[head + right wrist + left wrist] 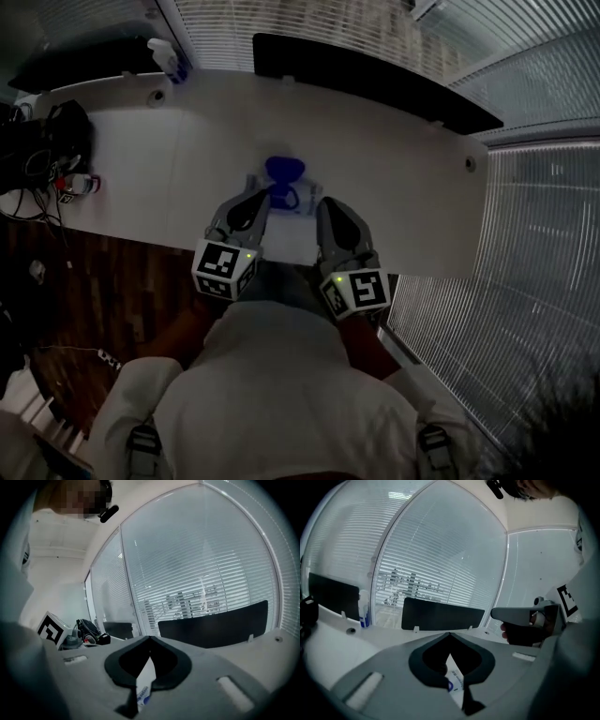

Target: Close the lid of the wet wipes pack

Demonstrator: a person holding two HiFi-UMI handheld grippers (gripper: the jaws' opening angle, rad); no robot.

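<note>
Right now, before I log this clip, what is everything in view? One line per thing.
wet wipes pack: one, white with blue print, on the table between the gripper tips
lid: one, blue, at the pack's far side, seemingly raised
table: one, white
partition panels: two, black, along the table's far edge
spray bottle: one, pale with blue, far-left table corner
cables and gear: one cluster, black, table's left end
blinds: white, right and far sides
floor: dark wood, left
left gripper: grey, jaws together
right gripper: grey, jaws together
person's top: white
</note>
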